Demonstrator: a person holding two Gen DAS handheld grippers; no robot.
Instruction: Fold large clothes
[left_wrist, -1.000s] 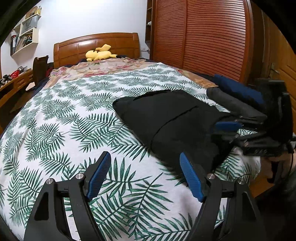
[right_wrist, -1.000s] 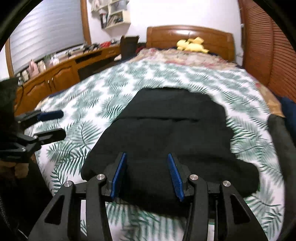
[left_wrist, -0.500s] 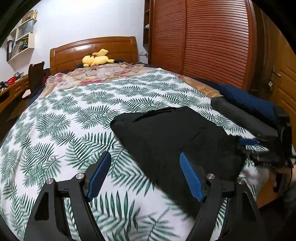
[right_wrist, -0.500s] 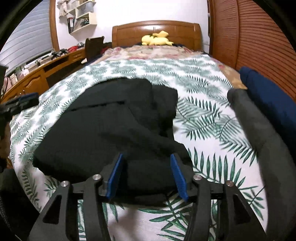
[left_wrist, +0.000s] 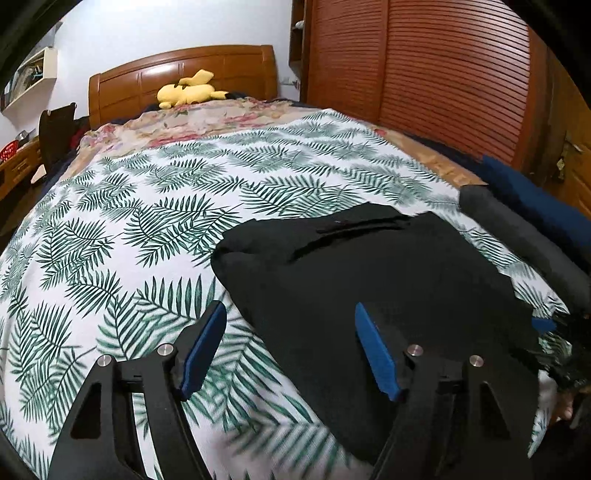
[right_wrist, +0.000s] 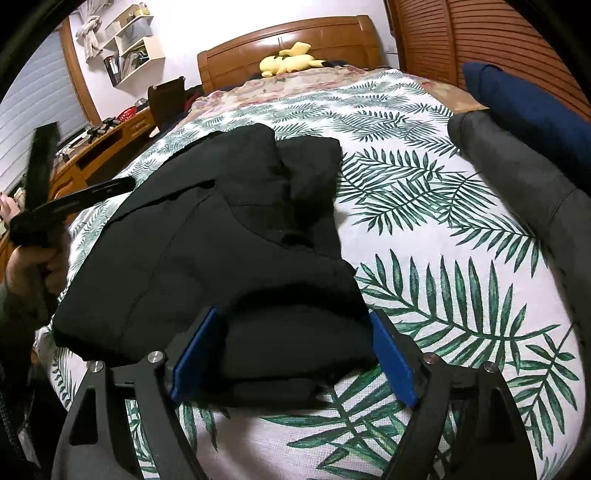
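A black garment (left_wrist: 373, 266) lies folded in a thick pile on the fern-print bedspread (left_wrist: 129, 236); it also shows in the right wrist view (right_wrist: 221, 236). My left gripper (left_wrist: 291, 350) is open and empty, its fingers straddling the pile's near left edge from above. My right gripper (right_wrist: 291, 354) is open, its blue pads (right_wrist: 194, 354) on either side of the pile's near corner, touching or nearly touching the cloth. The left gripper also shows at the left edge of the right wrist view (right_wrist: 88, 195).
A folded grey garment (right_wrist: 517, 173) and a folded dark blue one (right_wrist: 524, 103) lie along the bed's right side. A yellow plush toy (left_wrist: 188, 92) sits by the wooden headboard. A wooden wardrobe (left_wrist: 424, 74) stands on the right, a desk (right_wrist: 103, 136) on the left.
Both grippers have swung round the bed's foot toward the right side. The black pile looks shifted and more bunched. The right gripper's jaws have opened wider around its corner.
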